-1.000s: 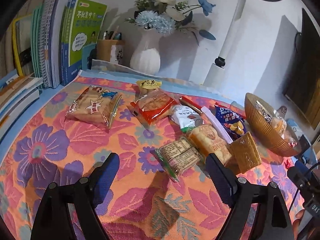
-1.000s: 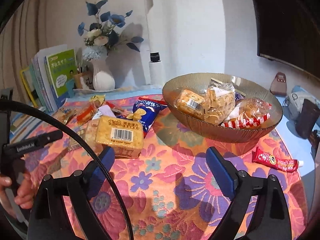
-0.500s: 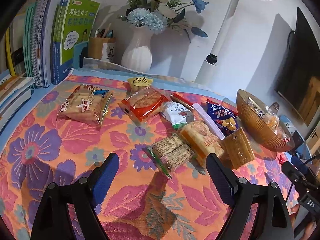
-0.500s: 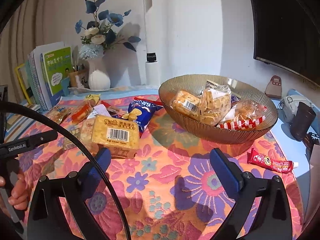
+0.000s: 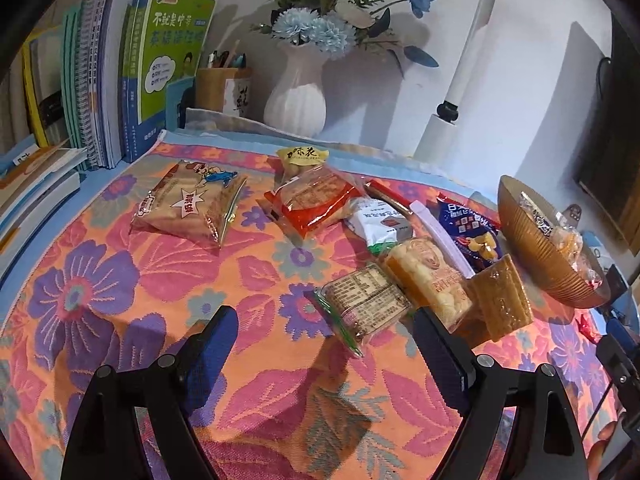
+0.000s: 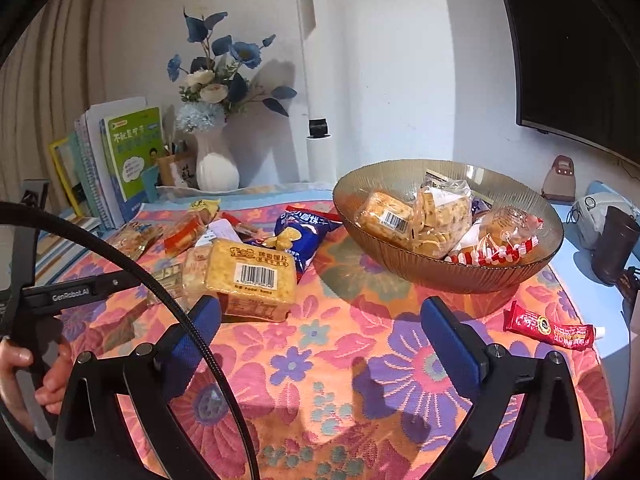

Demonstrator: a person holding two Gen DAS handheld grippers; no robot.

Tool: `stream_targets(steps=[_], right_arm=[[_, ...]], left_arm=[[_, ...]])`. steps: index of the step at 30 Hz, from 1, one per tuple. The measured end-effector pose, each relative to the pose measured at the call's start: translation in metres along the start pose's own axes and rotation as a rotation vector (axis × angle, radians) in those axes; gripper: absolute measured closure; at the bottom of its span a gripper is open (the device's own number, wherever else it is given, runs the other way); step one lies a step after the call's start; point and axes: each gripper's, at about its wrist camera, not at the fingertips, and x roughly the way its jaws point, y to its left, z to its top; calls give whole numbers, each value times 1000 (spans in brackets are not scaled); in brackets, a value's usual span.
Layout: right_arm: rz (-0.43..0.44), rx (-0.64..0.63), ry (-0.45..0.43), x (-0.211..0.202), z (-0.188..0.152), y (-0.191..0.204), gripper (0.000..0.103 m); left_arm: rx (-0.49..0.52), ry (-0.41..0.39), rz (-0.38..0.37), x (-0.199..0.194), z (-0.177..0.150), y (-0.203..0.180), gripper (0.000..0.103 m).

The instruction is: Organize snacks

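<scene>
Left hand-held gripper (image 5: pixel 324 340): low centre of the left wrist view, released, blue pads spread with nothing between them, hovering over the floral cloth (image 5: pixel 120 280) on the bench.
Right hand-held gripper (image 6: pixel 320 332): low centre of the right wrist view, released and spread wide, only cloth between the pads.
Person's hand (image 6: pixel 24 380): lower left edge of the right wrist view, wrapped round the other gripper's black handle.
Nutrition-label packet (image 5: pixel 362 306): just past the left gripper's pads, lying flat.
Yellow cracker pack (image 6: pixel 252 276): left of centre in the right wrist view, barcode up, just beyond the left pad.
Red sachet (image 6: pixel 550 330): right side of the right wrist view, on the cloth's edge, apart from the other snacks.
Blue chip bag (image 6: pixel 298 236): behind the cracker pack, touching it.
Glass snack bowl (image 6: pixel 440 272): right of centre, holding several wrapped snacks.
Star-printed snack bag (image 5: pixel 188 204): left of centre in the left wrist view, alone on the cloth.
Red-edged biscuit pack (image 5: pixel 314 202): mid-frame, behind the packet cluster.
White vase (image 5: pixel 295 100): top centre, blue and white flowers, against the wall.
Books (image 5: pixel 120 80): upper left, standing upright.
</scene>
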Motion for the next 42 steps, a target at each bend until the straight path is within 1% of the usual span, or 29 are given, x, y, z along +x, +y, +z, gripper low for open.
stream_targets(steps=[8,14,33,40,41,42], right_arm=[[5,-11,-3,-1,0,1,1],[2,-23,-3,0,0,4,0],[-11,-39,10,5,-4,5,0],[-17,-40,33,8,-3,5,0],[-22,-42,39,9,-4,5,0],[-25,-44,41,10,-3,5,0]], left_arm=[[8,7,39,2,-1,-3,16],[26,8,47,2,-1,-6,16],[17,4,20,0,-1,-6,16],[37,-22,9,-5,-2,-10,16],[40,-26,1,-6,-2,-11,16],[40,-28,-2,-6,-1,-11,13]])
